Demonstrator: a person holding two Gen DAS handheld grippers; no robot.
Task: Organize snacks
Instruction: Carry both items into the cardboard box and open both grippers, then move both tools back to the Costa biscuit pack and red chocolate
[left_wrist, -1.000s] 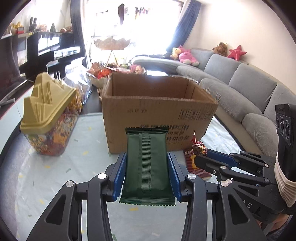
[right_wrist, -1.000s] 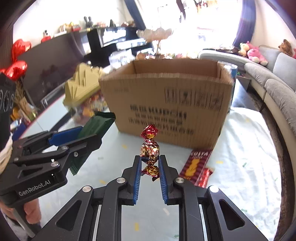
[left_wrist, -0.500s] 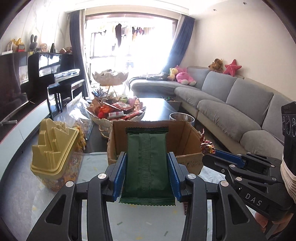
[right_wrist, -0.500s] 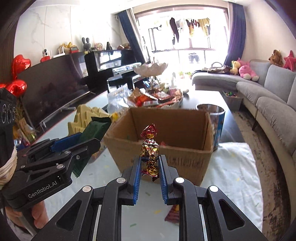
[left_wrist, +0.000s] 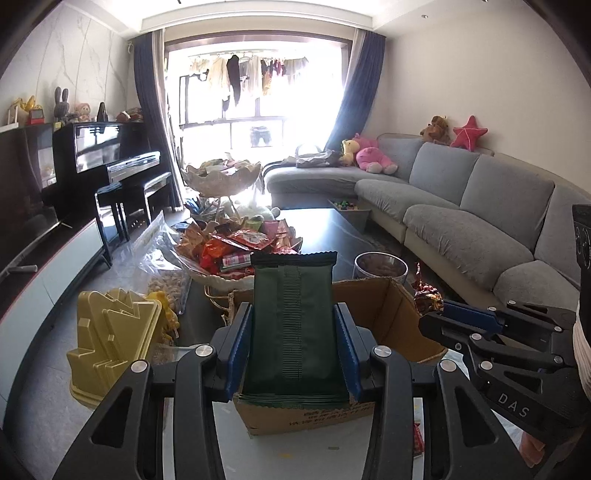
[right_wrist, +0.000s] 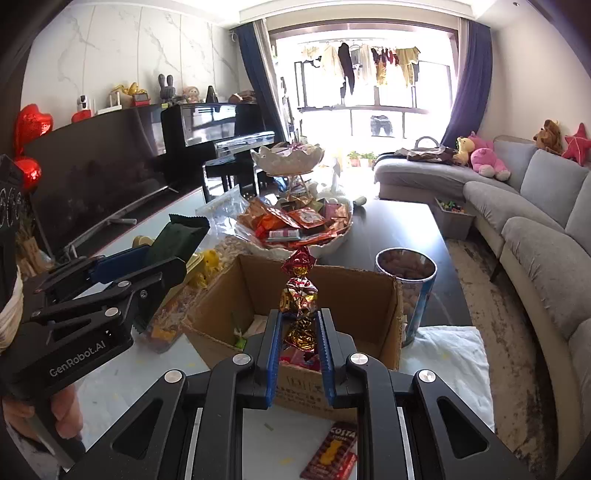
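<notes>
Snacks held above the cardboard box (right_wrist: 354, 302): we judge both light and crushable; left tool (left_wrist: 293, 345) pinches green packet (left_wrist: 293, 317) sidewise, right tool (right_wrist: 300, 341) foil candy (right_wrist: 300, 291) at six o'clock.

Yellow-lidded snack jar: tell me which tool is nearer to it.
Left. The left tool, shut on the green packet, is just beside the yellow-lidded jar. The right tool, gripping a foil candy, is beyond it over the cardboard box.

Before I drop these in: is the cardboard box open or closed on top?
Open. The cardboard box shows its bare inner walls, with a few snacks visible on its floor in the right wrist view.
</notes>
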